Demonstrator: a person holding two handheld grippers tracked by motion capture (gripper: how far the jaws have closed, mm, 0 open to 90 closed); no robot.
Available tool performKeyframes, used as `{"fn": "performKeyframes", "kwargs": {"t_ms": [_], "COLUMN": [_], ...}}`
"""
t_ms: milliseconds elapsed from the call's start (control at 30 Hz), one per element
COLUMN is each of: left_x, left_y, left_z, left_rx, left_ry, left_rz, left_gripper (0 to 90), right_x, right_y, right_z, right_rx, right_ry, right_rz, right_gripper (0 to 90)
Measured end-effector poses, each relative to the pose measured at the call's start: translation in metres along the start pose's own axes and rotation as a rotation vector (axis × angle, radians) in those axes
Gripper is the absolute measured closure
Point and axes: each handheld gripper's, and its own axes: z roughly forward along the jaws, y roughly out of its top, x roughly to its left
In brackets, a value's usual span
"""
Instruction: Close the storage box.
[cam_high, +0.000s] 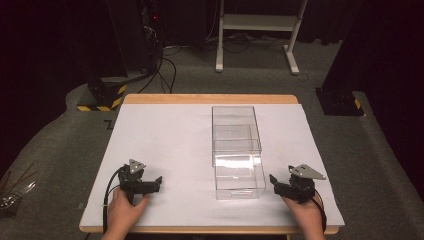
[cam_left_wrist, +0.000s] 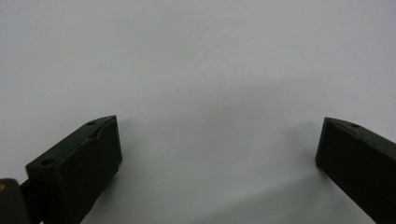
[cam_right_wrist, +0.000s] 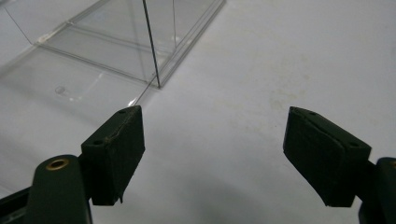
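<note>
Near the middle of the white counter (cam_high: 165, 135) stands a clear plastic box (cam_high: 235, 132), its drawer (cam_high: 240, 180) pulled out toward the person. Both look empty. It is probably light, stiff and slick (thin walls may crack or slip under a hard pinch), so the drawer's front rim seems the safest hold. Left tongs (cam_high: 159, 181) and right tongs (cam_high: 273, 180) rest on the counter on either side, both spread, pinching nothing.
</note>
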Motion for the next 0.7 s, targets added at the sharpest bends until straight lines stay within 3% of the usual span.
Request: {"fn": "performKeyframes", "kwargs": {"t_ms": [700], "left_x": [0.001], "left_y": [0.0], "left_z": [0.0], "left_rx": [0.003], "left_ry": [0.0], "left_rz": [0.007], "left_gripper": [0.5], "right_x": [0.005], "right_y": [0.008], "right_z": [-0.021], "right_rx": [-0.076], "right_ry": [0.022], "right_rz": [0.01], "right_gripper": [20.0]}}
